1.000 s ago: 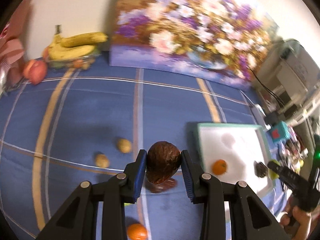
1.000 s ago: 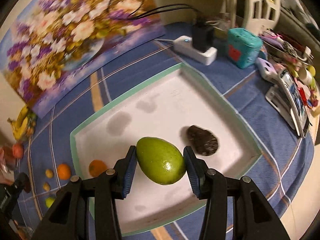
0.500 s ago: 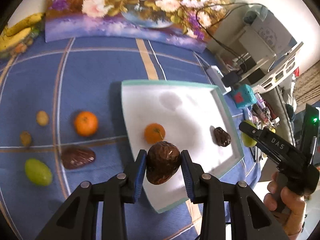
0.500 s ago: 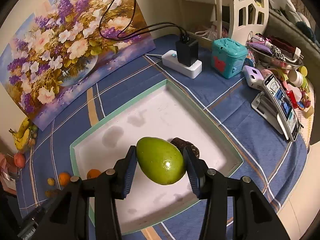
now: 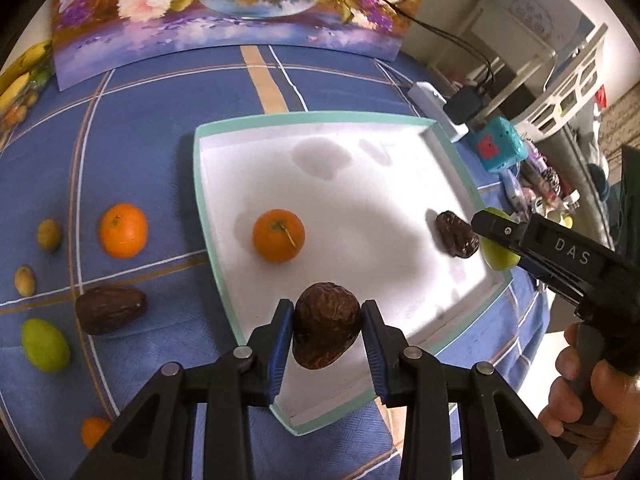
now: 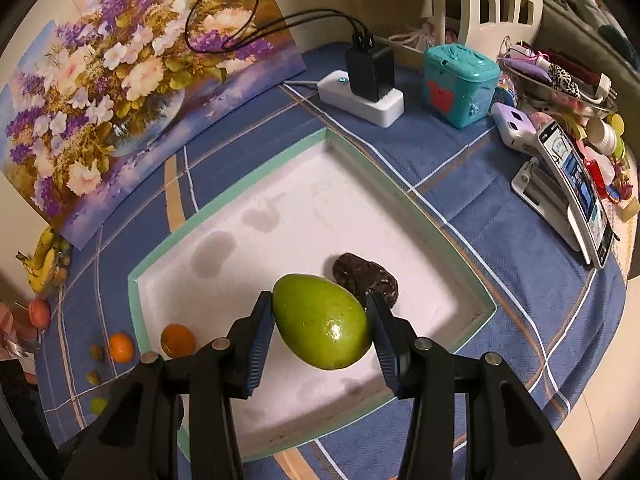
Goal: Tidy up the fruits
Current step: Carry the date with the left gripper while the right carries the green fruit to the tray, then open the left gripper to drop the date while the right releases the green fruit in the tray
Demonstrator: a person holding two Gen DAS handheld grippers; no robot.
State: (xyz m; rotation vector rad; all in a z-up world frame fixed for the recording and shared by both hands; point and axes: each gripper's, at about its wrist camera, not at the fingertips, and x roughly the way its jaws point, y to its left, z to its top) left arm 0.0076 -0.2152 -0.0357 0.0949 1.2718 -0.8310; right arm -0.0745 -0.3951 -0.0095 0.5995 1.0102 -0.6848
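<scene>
My left gripper is shut on a dark brown wrinkled fruit, held over the near left edge of the white tray with the green rim. In the tray lie an orange and another brown fruit. My right gripper is shut on a green avocado above the tray, just in front of the brown fruit. In the left wrist view the right gripper reaches in over the tray's right rim, a hand on its grip.
On the blue checked cloth left of the tray lie an orange, a brown fruit, a green fruit, two small yellowish fruits and a small orange. A flower painting, power strip, teal box and bananas stand behind.
My left gripper has carried the brown fruit rightward from the cloth to over the tray's near edge, coming lower and closer. The right gripper has drawn back slightly, still holding the avocado above the tray.
</scene>
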